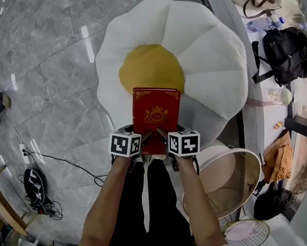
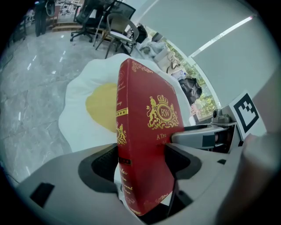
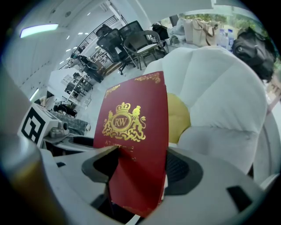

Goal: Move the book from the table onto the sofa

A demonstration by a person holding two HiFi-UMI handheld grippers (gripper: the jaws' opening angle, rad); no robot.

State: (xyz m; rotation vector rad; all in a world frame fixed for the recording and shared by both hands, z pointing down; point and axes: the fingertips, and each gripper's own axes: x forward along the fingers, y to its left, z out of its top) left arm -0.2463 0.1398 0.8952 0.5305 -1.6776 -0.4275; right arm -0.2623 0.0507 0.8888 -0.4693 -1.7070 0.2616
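A red book with a gold crest is held flat above the white, egg-shaped sofa, just in front of its yellow centre. My left gripper is shut on the book's near left corner, and my right gripper is shut on its near right corner. In the left gripper view the book stands between the jaws, spine showing. In the right gripper view the book's cover fills the gap between the jaws, with the sofa behind it.
A round beige side table stands to the right of the person's legs. Grey marble floor spreads on the left, with cables on it. A black bag lies on a ledge at the upper right. Office chairs stand far behind.
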